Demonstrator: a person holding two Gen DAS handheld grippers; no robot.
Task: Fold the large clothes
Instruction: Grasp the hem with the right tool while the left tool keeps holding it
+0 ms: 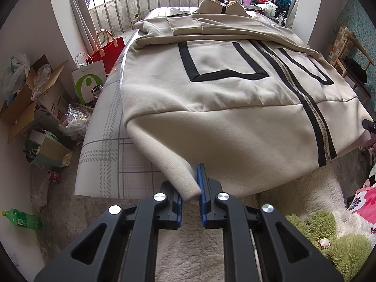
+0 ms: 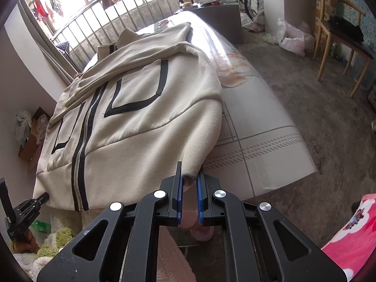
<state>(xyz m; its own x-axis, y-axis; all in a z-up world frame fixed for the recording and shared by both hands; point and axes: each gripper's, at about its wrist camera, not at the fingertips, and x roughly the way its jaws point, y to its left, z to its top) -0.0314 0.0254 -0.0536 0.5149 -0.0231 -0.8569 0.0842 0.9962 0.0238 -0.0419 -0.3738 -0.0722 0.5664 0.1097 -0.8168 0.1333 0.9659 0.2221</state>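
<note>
A large cream zip jacket (image 1: 211, 98) with black trim and a black-edged zipper lies front-up on the table, its sleeves folded across the chest. My left gripper (image 1: 190, 189) is shut on the jacket's lower left hem corner, lifted a little off the table edge. In the right wrist view the same jacket (image 2: 131, 117) fills the left half, and my right gripper (image 2: 189, 183) is shut on its lower right hem corner. The left gripper also shows at the lower left of the right wrist view (image 2: 25, 209).
The table (image 1: 112, 155) has a grey plaid cover. On the floor left: a cardboard box (image 1: 25, 98), paper bags (image 1: 94, 75), a green bottle (image 1: 21, 218). A fluffy rug (image 1: 305, 195) lies below. A wooden chair (image 2: 340, 40) stands right. A railing (image 1: 141, 2) runs behind.
</note>
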